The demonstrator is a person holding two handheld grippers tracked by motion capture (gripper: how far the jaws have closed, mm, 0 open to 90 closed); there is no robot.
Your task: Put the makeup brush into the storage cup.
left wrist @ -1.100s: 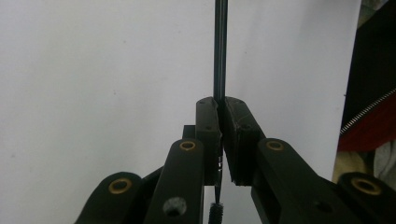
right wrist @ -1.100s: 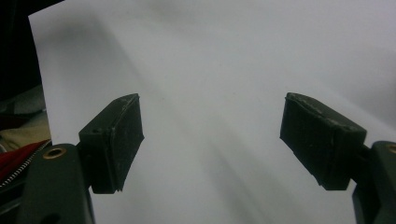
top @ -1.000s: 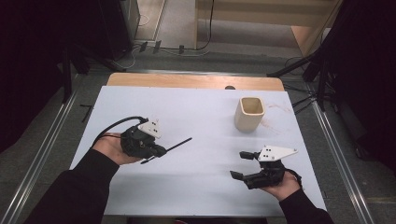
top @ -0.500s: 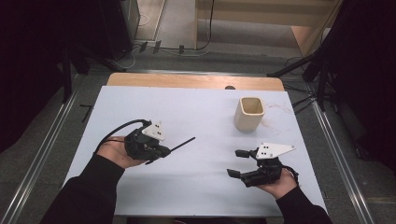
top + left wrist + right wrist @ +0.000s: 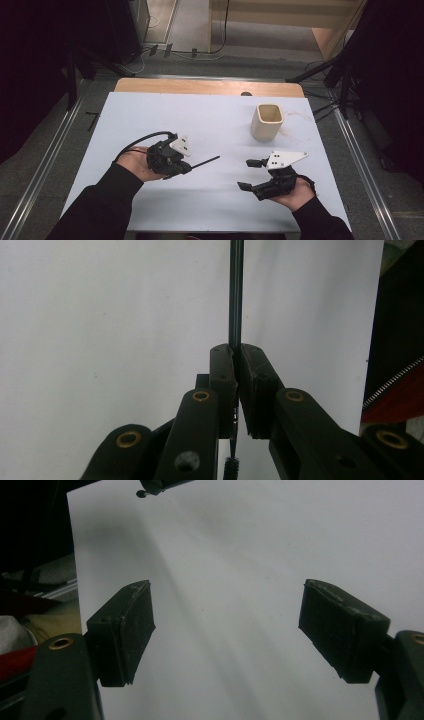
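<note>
A thin dark rod point(image 5: 204, 161) is clamped in my left gripper point(image 5: 186, 167), which is shut on it at the left of the white table point(image 5: 210, 120). The rod sticks out to the right, low over the table. In the left gripper view the rod point(image 5: 235, 290) runs straight up from between the closed pads point(image 5: 223, 375). At the right front, my right gripper point(image 5: 245, 174) stands open and holds nothing. The right gripper view has its pads point(image 5: 125, 630) wide apart over bare white table, with a dark rounded tip point(image 5: 142, 493) at the top edge.
A beige square cup point(image 5: 267, 121) stands upright at the back right of the table. A wooden strip point(image 5: 200, 86) runs along the far edge. Metal rails point(image 5: 45, 165) flank both sides, and cables lie on the floor beyond.
My left hand has moved to the right and a little nearer with the rod still clamped. The right hand has stayed about where it was, jaws still apart.
</note>
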